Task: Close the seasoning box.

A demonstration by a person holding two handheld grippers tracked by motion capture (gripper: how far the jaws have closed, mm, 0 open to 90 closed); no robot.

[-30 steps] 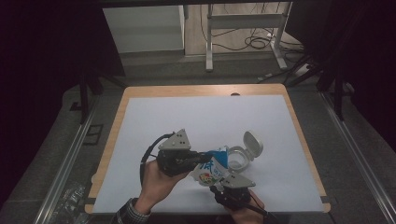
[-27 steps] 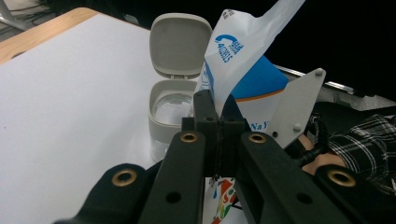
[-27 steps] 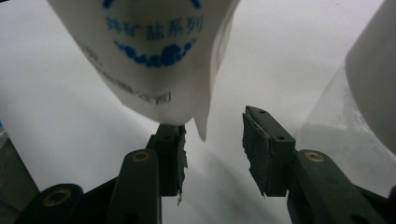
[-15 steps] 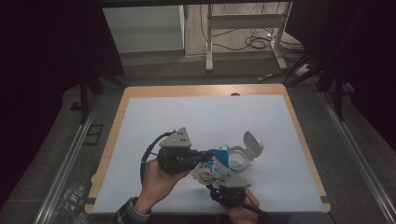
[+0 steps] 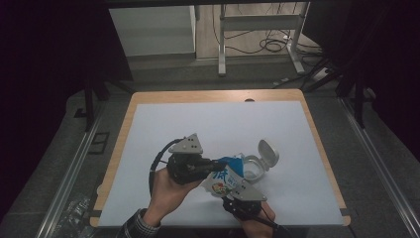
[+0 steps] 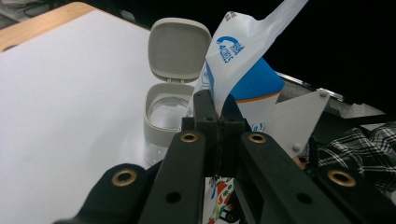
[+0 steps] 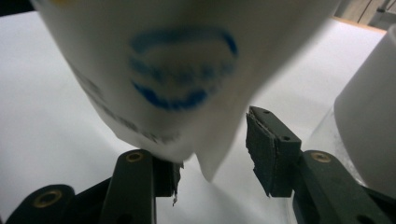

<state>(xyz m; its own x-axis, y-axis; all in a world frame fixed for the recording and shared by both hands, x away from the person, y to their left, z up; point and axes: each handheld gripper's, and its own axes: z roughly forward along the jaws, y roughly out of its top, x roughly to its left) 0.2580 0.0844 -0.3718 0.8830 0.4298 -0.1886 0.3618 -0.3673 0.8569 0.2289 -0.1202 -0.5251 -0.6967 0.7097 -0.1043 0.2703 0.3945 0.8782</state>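
One plastic pouch (image 5: 225, 177) (white and blue, with printed lettering) hangs between the two tools, above the near part of the white worktop (image 5: 213, 129). The left hand-held gripper (image 6: 217, 112) has its jaws together, clamped on the pouch's upper edge. The right hand-held gripper (image 7: 215, 149) sits below the pouch with its jaws apart; the pouch's lower corner hangs between them, the right pad clear of it. Just beyond the left hand-held gripper stands a small clear container (image 6: 164, 122), its hinged lid (image 6: 179, 49) flipped up.
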